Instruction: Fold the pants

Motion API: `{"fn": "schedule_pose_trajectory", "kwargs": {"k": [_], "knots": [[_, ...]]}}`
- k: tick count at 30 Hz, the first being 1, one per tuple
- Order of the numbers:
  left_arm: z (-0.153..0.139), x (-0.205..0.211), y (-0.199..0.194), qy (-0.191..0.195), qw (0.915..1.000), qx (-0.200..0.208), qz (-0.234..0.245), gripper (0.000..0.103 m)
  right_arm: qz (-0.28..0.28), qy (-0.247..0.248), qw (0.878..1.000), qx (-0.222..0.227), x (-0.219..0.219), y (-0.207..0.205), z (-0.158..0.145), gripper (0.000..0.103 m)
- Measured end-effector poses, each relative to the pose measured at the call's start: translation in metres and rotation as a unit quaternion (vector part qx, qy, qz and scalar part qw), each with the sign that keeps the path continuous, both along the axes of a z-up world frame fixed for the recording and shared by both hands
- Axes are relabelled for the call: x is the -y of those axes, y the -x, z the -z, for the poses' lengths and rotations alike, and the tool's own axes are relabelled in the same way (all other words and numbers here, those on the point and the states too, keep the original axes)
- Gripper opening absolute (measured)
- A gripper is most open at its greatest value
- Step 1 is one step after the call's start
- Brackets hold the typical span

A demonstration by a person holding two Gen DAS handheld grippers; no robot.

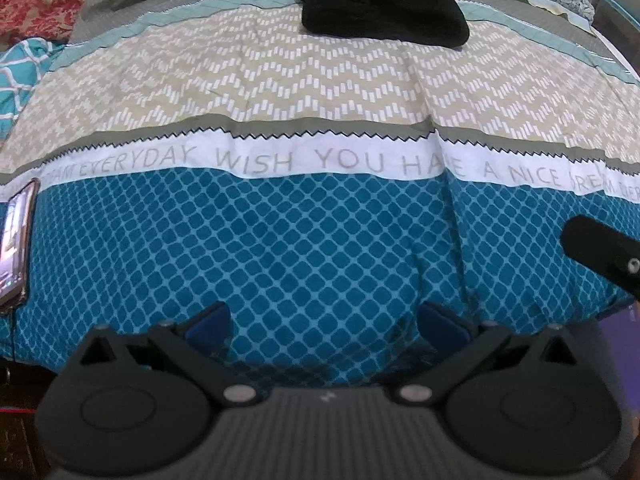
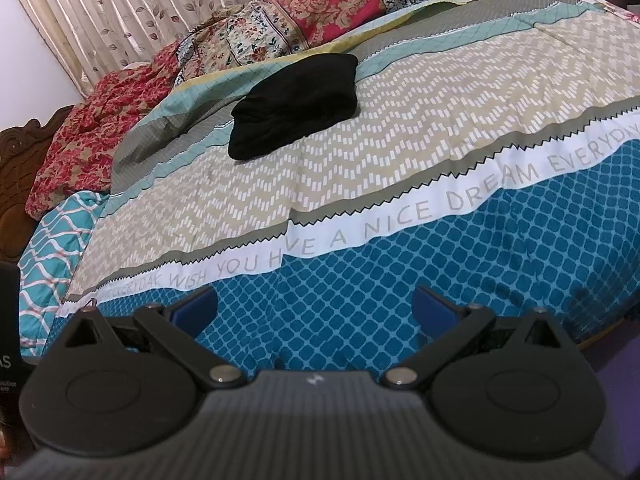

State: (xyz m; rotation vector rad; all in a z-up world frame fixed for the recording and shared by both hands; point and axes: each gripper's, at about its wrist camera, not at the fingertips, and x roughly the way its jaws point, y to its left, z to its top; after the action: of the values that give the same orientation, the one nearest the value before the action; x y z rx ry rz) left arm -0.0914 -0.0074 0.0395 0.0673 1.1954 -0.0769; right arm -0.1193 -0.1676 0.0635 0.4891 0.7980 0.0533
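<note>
The black pants (image 1: 380,4) lie folded in a compact bundle on the far part of the bed; they also show in the right wrist view (image 2: 298,102). My left gripper (image 1: 324,320) is open and empty, over the blue diamond band of the bedspread near the bed's front edge, far from the pants. My right gripper (image 2: 314,306) is open and empty too, over the same blue band. A black part of the right gripper (image 1: 600,250) shows at the right edge of the left wrist view.
A patterned bedspread (image 2: 400,152) with a white text band covers the bed. A phone (image 1: 16,244) lies at the left edge. Red and floral bedding (image 2: 304,12) is piled at the back by the curtains (image 2: 120,12). A wooden headboard (image 2: 20,168) stands left.
</note>
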Motion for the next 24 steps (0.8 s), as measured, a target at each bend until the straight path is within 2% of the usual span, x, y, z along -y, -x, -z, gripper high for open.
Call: {"fn": "schedule_pose_trajectory", "kwargs": {"k": [9,19,24], "knots": [[-0.019,0.006,0.004,-0.026,0.9988,0.042,0.002,0.103,0.000,0.017,0.999,0.040,-0.001,0.003,-0.017,0.103],[-0.053,0.016,0.016,-0.075,0.9872,0.140,0.000,0.103,0.000,0.023,0.998,0.066,-0.005,0.006,-0.026,0.103],[-0.050,0.015,0.014,-0.082,0.9881,0.130,-0.002,0.103,0.003,0.019,0.998,0.061,-0.004,0.006,-0.023,0.103]]}}
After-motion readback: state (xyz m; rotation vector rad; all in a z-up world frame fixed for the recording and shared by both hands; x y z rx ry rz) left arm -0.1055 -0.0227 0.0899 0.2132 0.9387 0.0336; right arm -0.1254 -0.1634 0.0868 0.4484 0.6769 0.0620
